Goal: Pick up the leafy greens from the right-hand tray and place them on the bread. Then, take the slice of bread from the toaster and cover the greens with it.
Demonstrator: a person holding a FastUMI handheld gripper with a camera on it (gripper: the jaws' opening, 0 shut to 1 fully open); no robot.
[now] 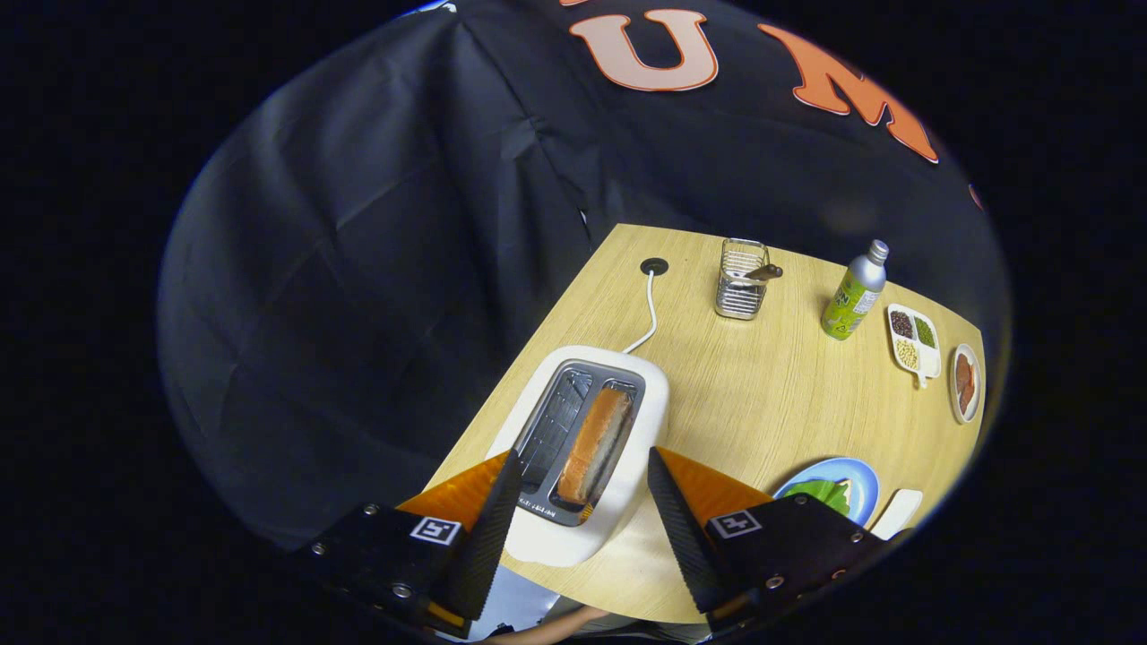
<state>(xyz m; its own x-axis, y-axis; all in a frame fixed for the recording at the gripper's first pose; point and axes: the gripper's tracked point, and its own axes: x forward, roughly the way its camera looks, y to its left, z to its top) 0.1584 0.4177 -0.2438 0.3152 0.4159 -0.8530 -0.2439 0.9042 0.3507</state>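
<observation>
- The table point(762, 403) carries a wire holder point(742, 279), a bottle point(854, 294) and a blue plate point(860, 479) with greens point(820, 492).
- The hand-held gripper point(582, 479) is wide open, holding nothing, above the toaster point(587, 448) with its bread slice point(593, 443).

Claw-mounted fisheye, looking steeply down, close above toaster point(582, 448), table point(771, 403) beyond

The gripper point(581, 484) sits at the bottom centre of the frame, tilted downward — its two fingers point(491, 528) spread wide apart, gripping nothing, each tapering to a point toward the middle of the frame.
</observation>
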